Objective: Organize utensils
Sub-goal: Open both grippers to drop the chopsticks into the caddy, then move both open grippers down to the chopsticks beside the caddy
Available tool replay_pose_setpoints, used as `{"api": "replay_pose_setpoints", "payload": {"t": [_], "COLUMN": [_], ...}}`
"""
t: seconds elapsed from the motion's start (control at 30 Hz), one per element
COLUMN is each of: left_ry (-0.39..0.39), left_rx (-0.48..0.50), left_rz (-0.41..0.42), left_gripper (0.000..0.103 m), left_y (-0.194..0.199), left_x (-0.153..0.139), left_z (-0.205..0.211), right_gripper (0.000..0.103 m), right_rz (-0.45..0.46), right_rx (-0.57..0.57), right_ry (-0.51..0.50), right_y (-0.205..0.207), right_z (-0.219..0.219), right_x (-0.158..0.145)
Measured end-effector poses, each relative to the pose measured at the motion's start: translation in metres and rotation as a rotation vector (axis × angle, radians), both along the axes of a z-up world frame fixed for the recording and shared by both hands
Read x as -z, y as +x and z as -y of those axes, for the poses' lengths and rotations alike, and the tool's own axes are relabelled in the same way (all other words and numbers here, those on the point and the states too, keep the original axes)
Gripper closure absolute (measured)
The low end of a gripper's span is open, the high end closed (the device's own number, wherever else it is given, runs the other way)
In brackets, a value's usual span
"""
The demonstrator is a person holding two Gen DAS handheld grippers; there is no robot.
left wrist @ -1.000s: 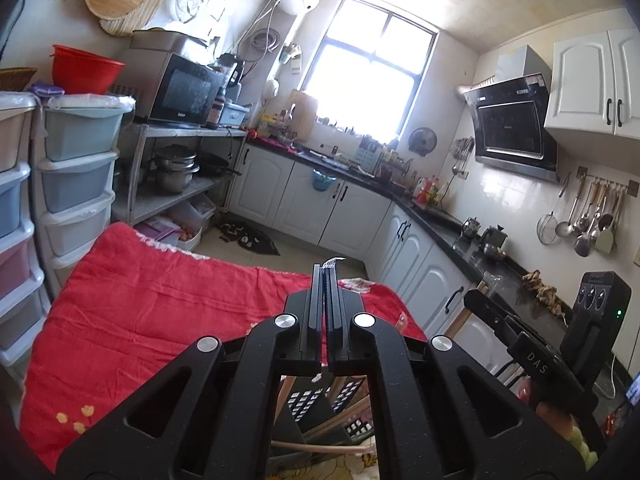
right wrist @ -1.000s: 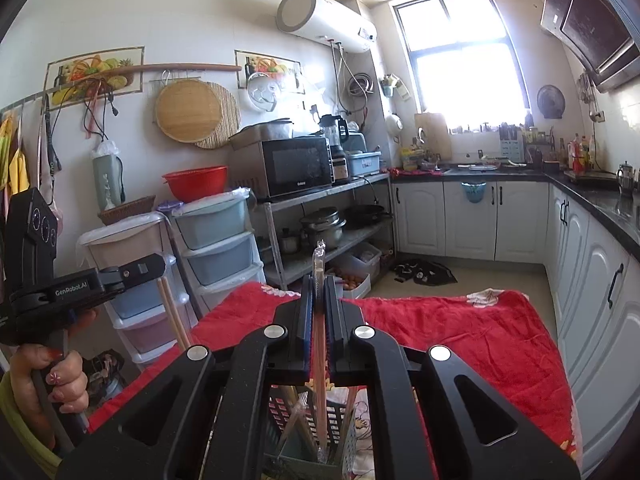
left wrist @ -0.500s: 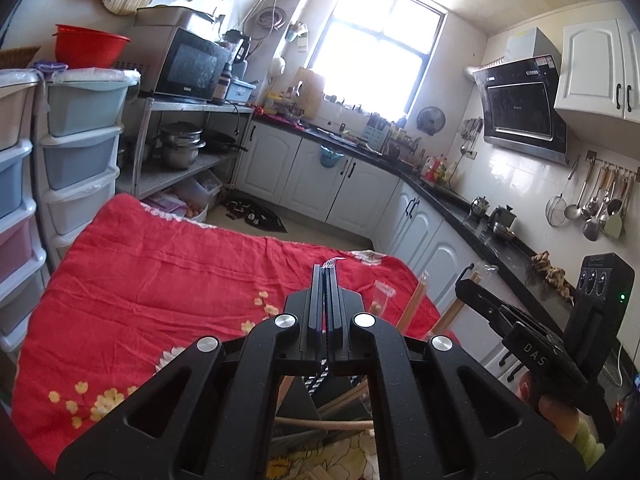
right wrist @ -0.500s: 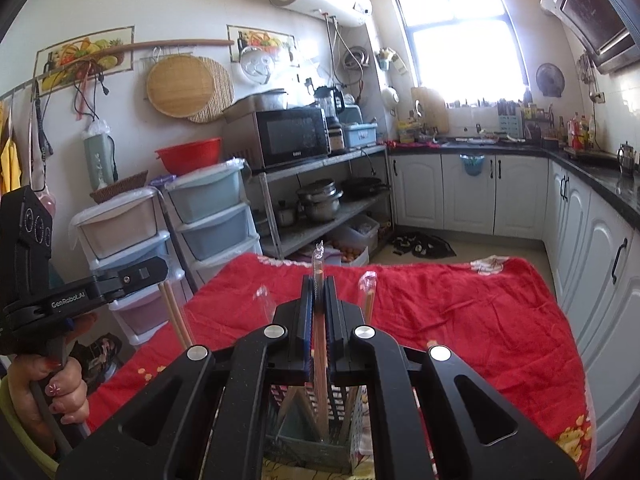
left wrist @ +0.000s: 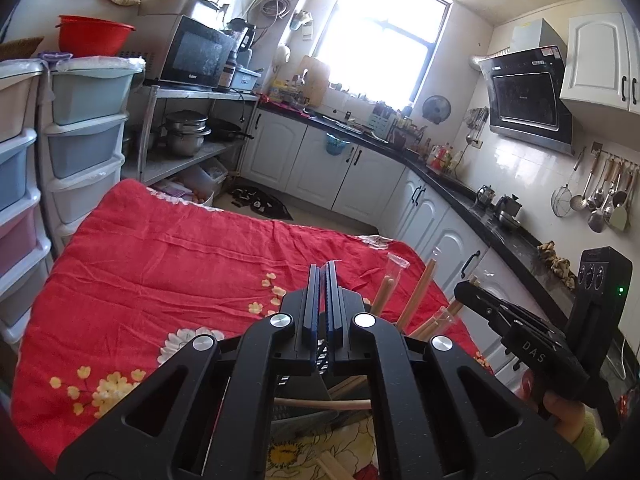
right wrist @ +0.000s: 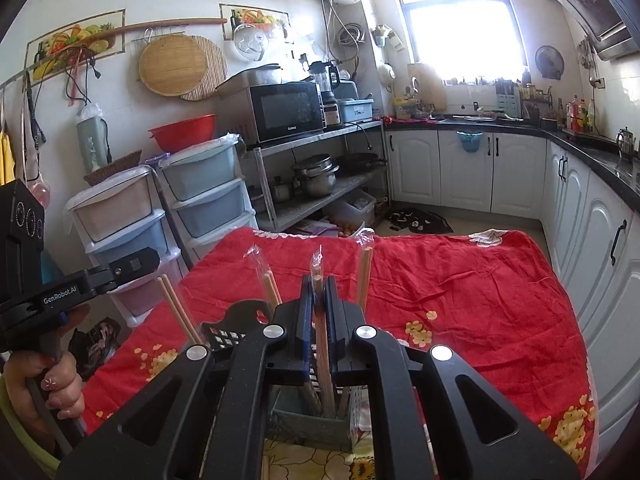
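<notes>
My right gripper is shut on a pair of plastic-wrapped wooden chopsticks that stands upright, its lower end inside a green perforated utensil basket below the jaws. Other wrapped chopsticks stand in the holder. A black slotted holder sits to its left. My left gripper is shut with nothing visible between the fingers; it hovers over the holder, with chopsticks rising to its right. The right gripper body shows in the left wrist view.
The table wears a red floral cloth. Plastic drawer towers and a metal rack with a microwave stand beyond its left edge. White cabinets run along the right. Loose chopsticks lie under my left gripper.
Both views have tilted down toward the table and holder. More of the standing chopsticks has come into view. The right gripper still holds its chopsticks.
</notes>
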State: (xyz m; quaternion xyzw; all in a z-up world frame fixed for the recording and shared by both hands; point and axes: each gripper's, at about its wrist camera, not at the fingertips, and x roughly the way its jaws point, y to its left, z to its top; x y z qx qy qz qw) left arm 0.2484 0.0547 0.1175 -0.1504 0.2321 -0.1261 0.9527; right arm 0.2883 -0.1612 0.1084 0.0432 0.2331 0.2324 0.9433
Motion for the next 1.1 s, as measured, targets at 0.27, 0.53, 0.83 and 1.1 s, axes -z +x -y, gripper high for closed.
{"api": "replay_pose_setpoints", "payload": {"t": [0.27,0.53,0.83,1.1], "left_ry": [-0.006,-0.013,-0.026,-0.031], "left_rx": [-0.013,-0.022,-0.028,-0.034], "left_rz": [-0.008,-0.004,0.001,-0.008], "left_gripper": [0.082,0.052,0.020,0.011], "left_y": [-0.007,-0.017,-0.031,-0.042], "left_x": [0.000,-0.001,0.001,0.010], "left_z": [-0.004,-0.008,-0.013,-0.014], "right_gripper": [0.076,0.065,0.054,0.048], "right_rz": [0.002,0.012,0.041,0.051], "right_rx": [0.004,0.007,0.006,0.004], "right_ry": [-0.001,-0.003,-0.018,-0.014], "right_y": [-0.007,-0.019,-0.035,-0.046], "right_z": [0.007,0.013,0.016,0.021], "right_x": [-0.002,-0.008,-0.014,-0.014]}}
